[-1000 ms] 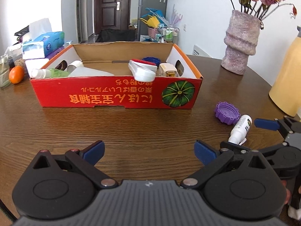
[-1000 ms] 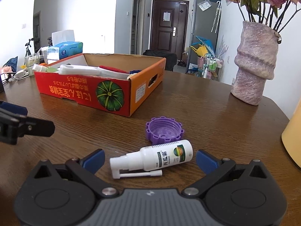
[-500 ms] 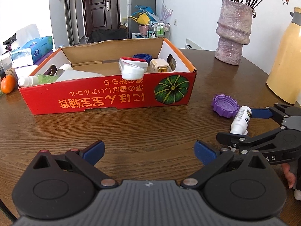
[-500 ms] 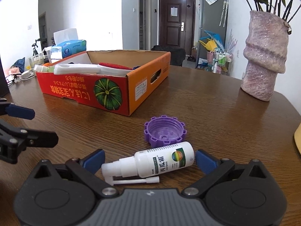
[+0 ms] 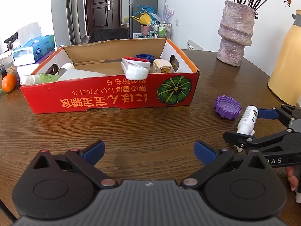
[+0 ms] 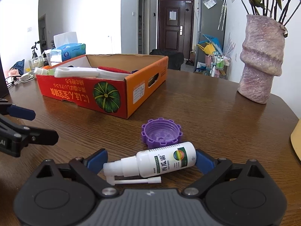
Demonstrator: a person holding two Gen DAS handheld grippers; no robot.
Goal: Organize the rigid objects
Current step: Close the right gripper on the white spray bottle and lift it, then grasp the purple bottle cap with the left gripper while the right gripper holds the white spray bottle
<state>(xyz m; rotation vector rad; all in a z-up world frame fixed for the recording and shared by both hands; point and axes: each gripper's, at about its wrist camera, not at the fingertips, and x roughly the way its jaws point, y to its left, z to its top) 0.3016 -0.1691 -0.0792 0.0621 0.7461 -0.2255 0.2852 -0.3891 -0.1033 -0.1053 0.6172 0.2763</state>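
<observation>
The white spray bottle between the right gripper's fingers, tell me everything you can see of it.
The white spray bottle is small, plastic-looking, with a green label and rainbow circle, and a thin nozzle arm folded alongside. It lies on its side on the wooden table, just in front of the purple cap, lengthwise between the fingers of the right gripper.

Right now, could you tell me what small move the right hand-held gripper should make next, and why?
Probably close the right hand-held gripper on the white spray bottle: it lies on the table between the open jaws, its base against one blue pad, the nozzle end just short of the other.
</observation>
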